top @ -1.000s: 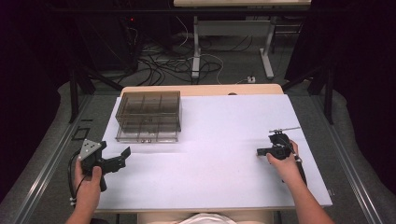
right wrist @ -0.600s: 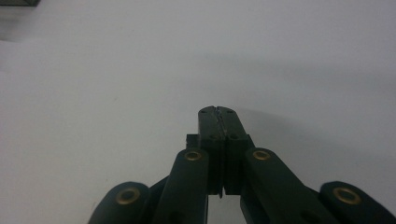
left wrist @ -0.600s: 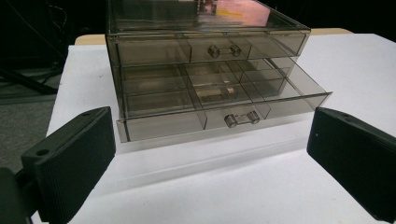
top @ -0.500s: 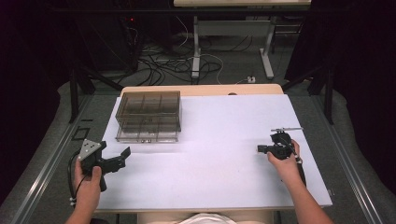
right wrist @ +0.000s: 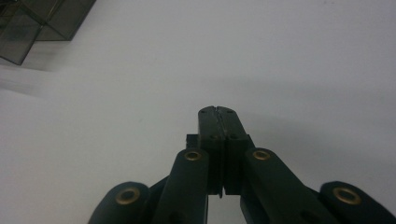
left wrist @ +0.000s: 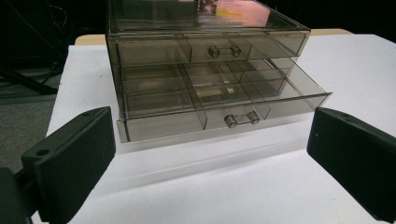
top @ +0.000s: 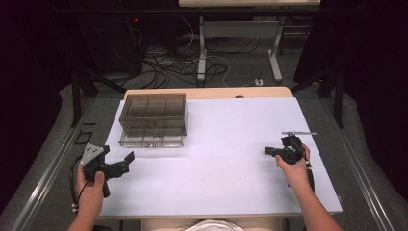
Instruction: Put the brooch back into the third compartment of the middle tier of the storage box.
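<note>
Little has shifted since the earlier frame: left gripper, jaws spread wide, faces the drawer box at one o'clock for its half-open bottom drawer, while right gripper idles, clenched empty.

The one obstacle on the surface is the smoky clear drawer box, standing toward the far left corner. Its lower drawer is pulled out toward the near edge, taking up some room in front. The left tongs sit near the left edge, jaws wide, with bare surface between them and the drawer. From the box to the right edge, and along the near edge, the way lies open.
</note>
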A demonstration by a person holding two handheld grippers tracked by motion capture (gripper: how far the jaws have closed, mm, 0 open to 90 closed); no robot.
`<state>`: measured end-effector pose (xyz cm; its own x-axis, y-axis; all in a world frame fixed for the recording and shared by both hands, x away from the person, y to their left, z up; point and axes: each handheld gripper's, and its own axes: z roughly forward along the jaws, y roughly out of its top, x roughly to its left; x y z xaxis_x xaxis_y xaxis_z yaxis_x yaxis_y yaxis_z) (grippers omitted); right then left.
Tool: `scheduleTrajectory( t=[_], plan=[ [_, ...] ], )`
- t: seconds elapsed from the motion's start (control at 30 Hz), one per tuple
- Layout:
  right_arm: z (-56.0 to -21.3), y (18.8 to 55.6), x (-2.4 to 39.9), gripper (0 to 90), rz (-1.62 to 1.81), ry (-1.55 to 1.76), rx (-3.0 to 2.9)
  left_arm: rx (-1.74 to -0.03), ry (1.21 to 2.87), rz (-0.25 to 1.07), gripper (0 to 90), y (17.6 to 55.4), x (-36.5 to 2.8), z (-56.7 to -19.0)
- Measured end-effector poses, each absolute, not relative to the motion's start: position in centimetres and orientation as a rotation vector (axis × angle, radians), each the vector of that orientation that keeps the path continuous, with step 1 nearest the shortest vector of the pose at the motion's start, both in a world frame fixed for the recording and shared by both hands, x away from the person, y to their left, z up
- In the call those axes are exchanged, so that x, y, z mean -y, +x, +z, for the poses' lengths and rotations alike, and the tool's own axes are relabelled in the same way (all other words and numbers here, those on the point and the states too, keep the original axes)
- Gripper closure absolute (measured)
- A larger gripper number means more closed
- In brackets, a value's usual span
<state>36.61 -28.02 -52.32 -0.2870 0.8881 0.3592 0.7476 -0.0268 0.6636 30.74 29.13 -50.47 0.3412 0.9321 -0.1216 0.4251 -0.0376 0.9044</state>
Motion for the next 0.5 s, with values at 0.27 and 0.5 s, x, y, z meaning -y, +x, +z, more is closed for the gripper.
scheduleTrajectory(
  t=[0.27,0.5],
  plan=[
    [-51.5,36.2,27.6,90.0,1.242,1.705,-2.044,-1.243,1.633,0.656,1.0,30.7,-29.1,-50.5],
    [-50.7,35.8,26.9,90.0,1.271,1.669,-2.025,-1.245,1.63,0.658,1.9,30.7,-29.2,-50.5]
  ],
)
